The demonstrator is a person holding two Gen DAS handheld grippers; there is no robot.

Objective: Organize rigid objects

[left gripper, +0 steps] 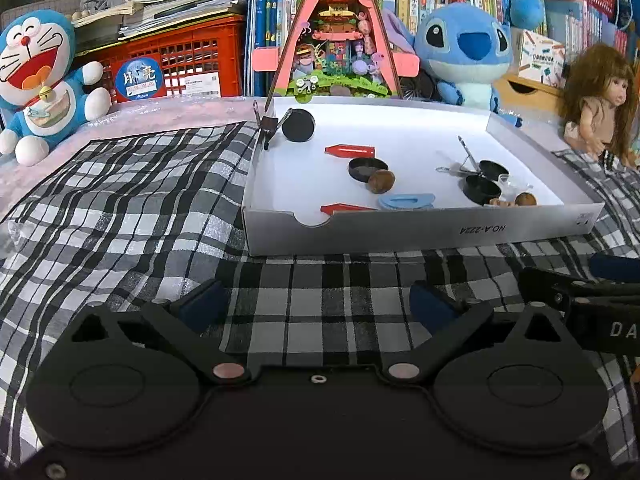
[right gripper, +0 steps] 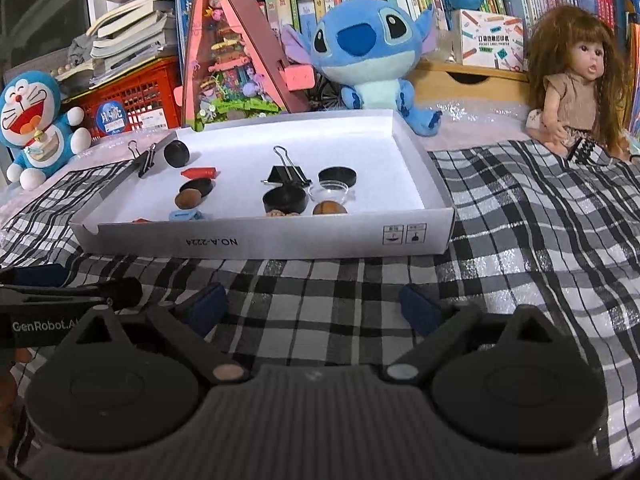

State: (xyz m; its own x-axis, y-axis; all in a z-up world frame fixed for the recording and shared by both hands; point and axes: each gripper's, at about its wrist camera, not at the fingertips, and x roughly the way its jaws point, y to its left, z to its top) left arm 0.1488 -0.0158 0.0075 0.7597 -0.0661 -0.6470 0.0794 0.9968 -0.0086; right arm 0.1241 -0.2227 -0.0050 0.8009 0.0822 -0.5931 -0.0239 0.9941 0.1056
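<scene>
A shallow white cardboard tray (left gripper: 420, 234) (right gripper: 280, 242) lies on the checked cloth and holds small rigid items. Inside are black round lids (left gripper: 368, 169) (right gripper: 337, 176), a black disc (left gripper: 298, 125) (right gripper: 176, 153), red pieces (left gripper: 350, 151) (right gripper: 200, 172), a light blue piece (left gripper: 406, 201), walnuts (left gripper: 381, 181) (right gripper: 329, 208), a clear dish (right gripper: 328, 193) and a black binder clip (right gripper: 289, 176). Another binder clip (left gripper: 267, 124) (right gripper: 146, 160) grips the tray's left wall. My left gripper (left gripper: 316, 300) and right gripper (right gripper: 314, 300) both hover open over the cloth in front of the tray, nothing between their blue pads.
Behind the tray stand a Doraemon plush (left gripper: 38, 80), a pink triangular model house (left gripper: 340, 32), a Stitch plush (right gripper: 368, 56), a long-haired doll (right gripper: 576, 80), a red crate (left gripper: 180, 64) and shelves of books. Checked cloth (left gripper: 132, 208) spreads left and right of the tray.
</scene>
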